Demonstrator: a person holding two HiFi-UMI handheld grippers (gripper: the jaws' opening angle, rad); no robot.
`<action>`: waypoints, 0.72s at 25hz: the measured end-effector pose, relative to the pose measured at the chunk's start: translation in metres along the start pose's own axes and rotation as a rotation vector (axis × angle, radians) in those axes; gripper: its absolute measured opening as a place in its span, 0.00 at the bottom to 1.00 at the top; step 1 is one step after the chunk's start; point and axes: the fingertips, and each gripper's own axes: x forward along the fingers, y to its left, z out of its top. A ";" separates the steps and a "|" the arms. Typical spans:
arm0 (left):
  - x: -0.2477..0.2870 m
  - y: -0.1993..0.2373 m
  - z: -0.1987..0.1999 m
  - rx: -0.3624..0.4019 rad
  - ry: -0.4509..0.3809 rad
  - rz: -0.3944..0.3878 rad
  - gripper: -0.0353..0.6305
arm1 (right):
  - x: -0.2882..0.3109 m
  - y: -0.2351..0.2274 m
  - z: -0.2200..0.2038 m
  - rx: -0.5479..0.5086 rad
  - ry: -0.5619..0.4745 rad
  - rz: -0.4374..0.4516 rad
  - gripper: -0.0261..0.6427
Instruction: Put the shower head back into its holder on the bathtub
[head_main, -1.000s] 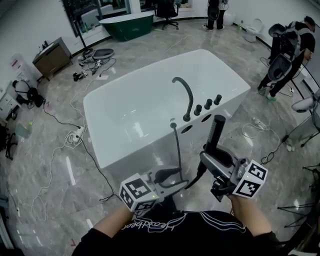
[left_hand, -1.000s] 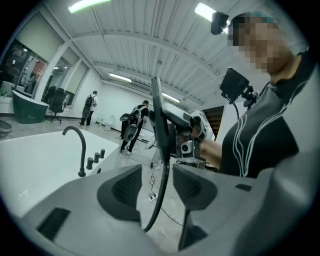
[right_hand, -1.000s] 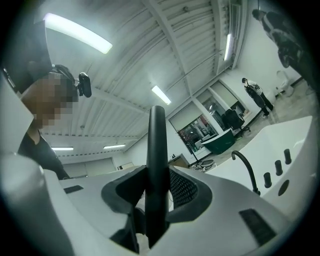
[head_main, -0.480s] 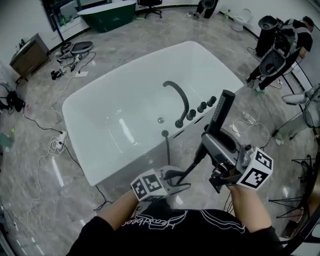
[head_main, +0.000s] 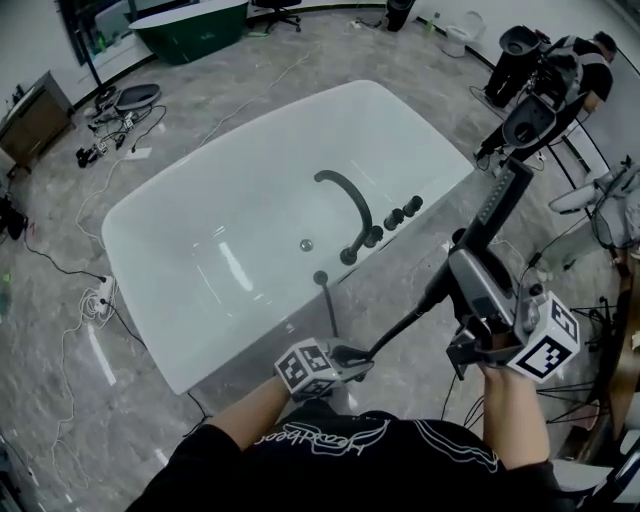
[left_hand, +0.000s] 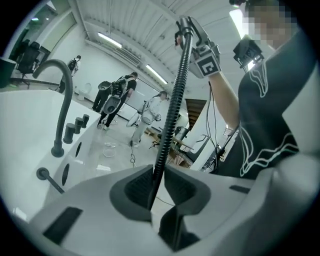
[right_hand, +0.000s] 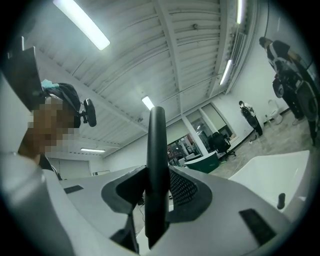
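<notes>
A black shower head (head_main: 497, 210) stands tilted at right of centre in the head view, outside the right corner of the white bathtub (head_main: 200, 250). The right gripper (head_main: 468, 268) is clamped on its handle, with a jaw pressing on each side. A black ribbed hose (head_main: 405, 322) slopes from the handle down to lower centre. There it passes between the jaws of the left gripper (head_main: 350, 357), which have just been closing and now pinch it. On the tub's near rim, at centre frame, stand a curved black spout (head_main: 345, 200) and a row of black knobs (head_main: 400, 212). Grey marble floor (head_main: 120, 380) surrounds the tub. People (head_main: 560, 70) stand at upper right.
</notes>
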 end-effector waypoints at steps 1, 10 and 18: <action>0.001 0.002 0.000 0.003 -0.003 -0.001 0.16 | -0.003 -0.001 0.000 -0.002 -0.005 -0.007 0.24; -0.029 0.016 -0.008 0.060 0.114 0.088 0.14 | -0.051 -0.024 -0.005 -0.006 0.006 -0.109 0.24; -0.094 0.039 0.006 0.033 0.110 0.297 0.14 | -0.081 -0.064 -0.061 0.005 0.169 -0.214 0.24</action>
